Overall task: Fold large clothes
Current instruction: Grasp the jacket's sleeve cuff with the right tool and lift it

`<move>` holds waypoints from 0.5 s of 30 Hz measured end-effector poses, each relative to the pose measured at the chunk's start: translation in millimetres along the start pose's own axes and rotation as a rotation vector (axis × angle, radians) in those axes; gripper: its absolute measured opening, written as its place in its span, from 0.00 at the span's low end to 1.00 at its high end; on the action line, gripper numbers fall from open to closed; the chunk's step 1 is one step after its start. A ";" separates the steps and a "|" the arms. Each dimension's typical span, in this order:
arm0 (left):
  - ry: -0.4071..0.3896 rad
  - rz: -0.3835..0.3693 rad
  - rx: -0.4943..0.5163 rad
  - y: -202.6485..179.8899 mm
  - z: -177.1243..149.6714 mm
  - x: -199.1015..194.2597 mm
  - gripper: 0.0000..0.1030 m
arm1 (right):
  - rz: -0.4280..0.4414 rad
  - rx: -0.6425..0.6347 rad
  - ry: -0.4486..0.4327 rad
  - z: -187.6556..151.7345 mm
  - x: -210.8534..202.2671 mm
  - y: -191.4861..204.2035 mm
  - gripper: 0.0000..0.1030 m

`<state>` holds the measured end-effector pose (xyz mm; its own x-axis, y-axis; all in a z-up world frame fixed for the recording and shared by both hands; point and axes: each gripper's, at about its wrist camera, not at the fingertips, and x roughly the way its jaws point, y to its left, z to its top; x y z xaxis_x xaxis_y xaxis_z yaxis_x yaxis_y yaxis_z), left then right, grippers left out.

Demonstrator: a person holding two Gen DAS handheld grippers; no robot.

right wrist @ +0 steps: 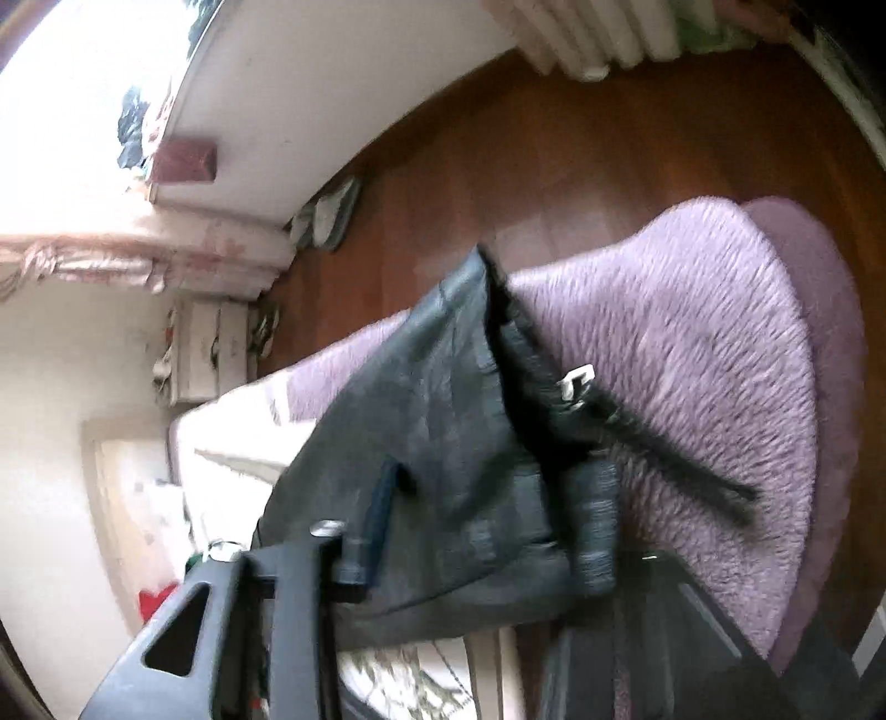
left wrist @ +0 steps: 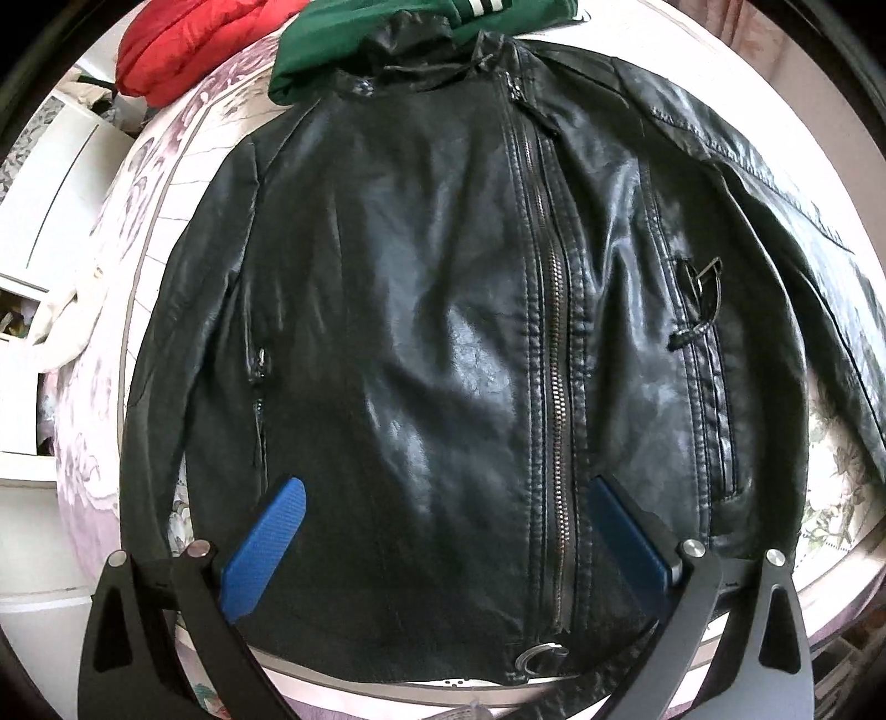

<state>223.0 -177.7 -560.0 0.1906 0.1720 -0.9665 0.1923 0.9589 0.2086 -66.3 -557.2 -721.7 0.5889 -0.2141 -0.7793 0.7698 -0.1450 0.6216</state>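
I am looking down through the left wrist view at the black leather jacket (left wrist: 443,343), which is lying front-up and spread flat on the floral bedspread (left wrist: 111,310), collar away from me, zip (left wrist: 548,354) closed along most of its length. A red garment (left wrist: 183,44) and a green garment (left wrist: 354,50) are sitting beyond the collar; the green one is touching it.

The left gripper (left wrist: 443,531) is hovering over the lower front panel near the hem, its blue pads (left wrist: 266,548) standing wide apart with nothing between them.

The right wrist view is blurred and tilted. The right gripper (right wrist: 476,531) is showing dark leather bunched between its fingers, apparently an outer edge or sleeve end with a strap and metal buckle (right wrist: 576,385) dangling over the purple rug (right wrist: 692,343). I am reading it as clamped on the jacket, though the blur is hiding the pad contact.

Step in hand, as I judge it: folding one side or sleeve inward across the body.

Notes for doing it well:
- I am treating the leather as stiff and heavy, so I am planning a low carry to avoid dragging the body.
- The free left claw should be pinning the front panel beside the zip as an anchor.
- The fold line should be running parallel to the zip.
- The dangling strap needs tucking, not trapping.
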 end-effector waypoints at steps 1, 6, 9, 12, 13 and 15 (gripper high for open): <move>-0.003 -0.003 -0.003 0.7 -0.1 -1.3 1.00 | -0.010 -0.034 -0.012 0.6 -5.9 9.9 0.11; -0.019 -0.005 -0.023 9.2 1.9 -6.8 1.00 | -0.050 -0.203 -0.052 -11.5 -35.4 57.9 0.08; -0.015 0.000 -0.060 21.6 5.5 -5.9 1.00 | -0.065 -0.306 -0.074 -19.9 -47.3 91.8 0.08; -0.013 -0.005 -0.107 37.1 7.2 -7.4 1.00 | -0.062 -0.398 -0.093 -29.7 -62.8 126.4 0.08; -0.016 -0.004 -0.122 43.1 8.8 -8.3 1.00 | -0.053 -0.426 -0.092 -33.8 -65.9 138.2 0.08; -0.022 -0.005 -0.151 58.3 11.8 -9.1 1.00 | -0.078 -0.480 -0.088 -44.5 -74.5 156.8 0.08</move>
<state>243.9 -126.0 -537.3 0.2114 0.1634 -0.9636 0.0466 0.9831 0.1769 21.6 -520.9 -569.7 0.5176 -0.3037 -0.7999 0.8496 0.2929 0.4386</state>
